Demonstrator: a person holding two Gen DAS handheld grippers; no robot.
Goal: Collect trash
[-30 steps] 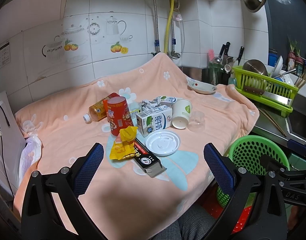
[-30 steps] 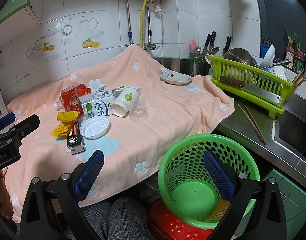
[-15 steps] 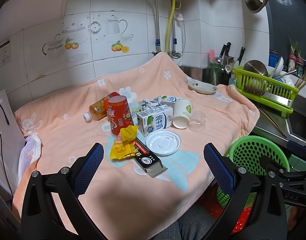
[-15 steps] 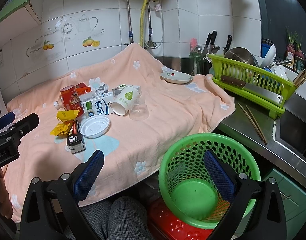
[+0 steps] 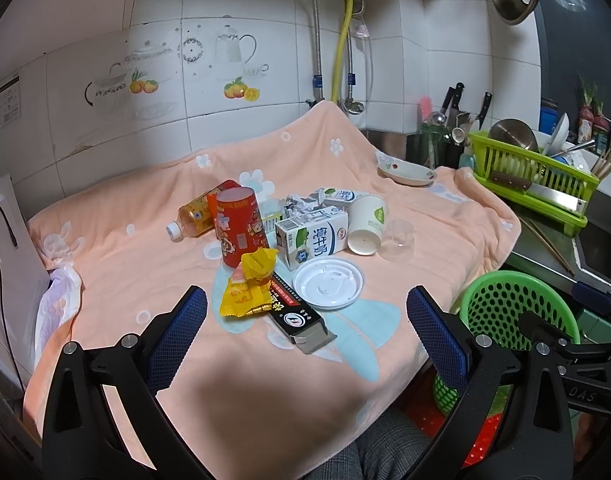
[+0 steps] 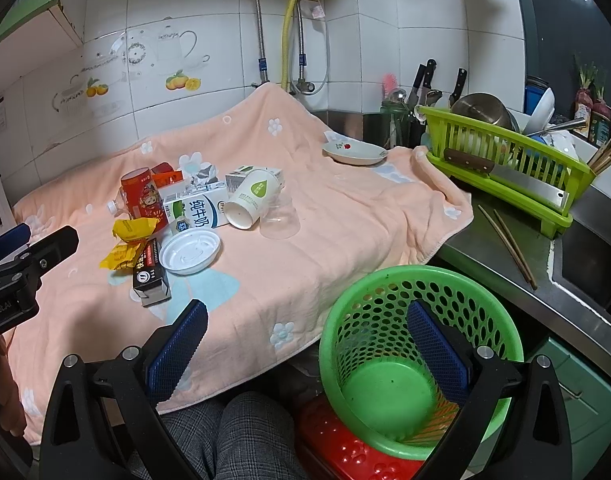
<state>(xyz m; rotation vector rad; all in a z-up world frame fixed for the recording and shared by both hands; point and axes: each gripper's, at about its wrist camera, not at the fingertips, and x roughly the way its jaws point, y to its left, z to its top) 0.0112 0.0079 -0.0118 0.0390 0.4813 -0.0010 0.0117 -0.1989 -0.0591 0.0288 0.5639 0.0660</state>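
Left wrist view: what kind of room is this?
Most likely a small home kitchen. A green dish rack holds bowls and a cleaver beside a sink, knives stand by the tiled wall, and a pot lid hangs above. The worktop is covered with a peach blanket.

Even indoor light is falling from above, keeping both views bright and sharp at the centre while the corners are darkening to black. The fisheye lens is bending the wall tiles (image 5: 265,92) near the edges. Soft shadows are lying on the peach blanket (image 6: 345,216), and faint glare is showing on the tiles.
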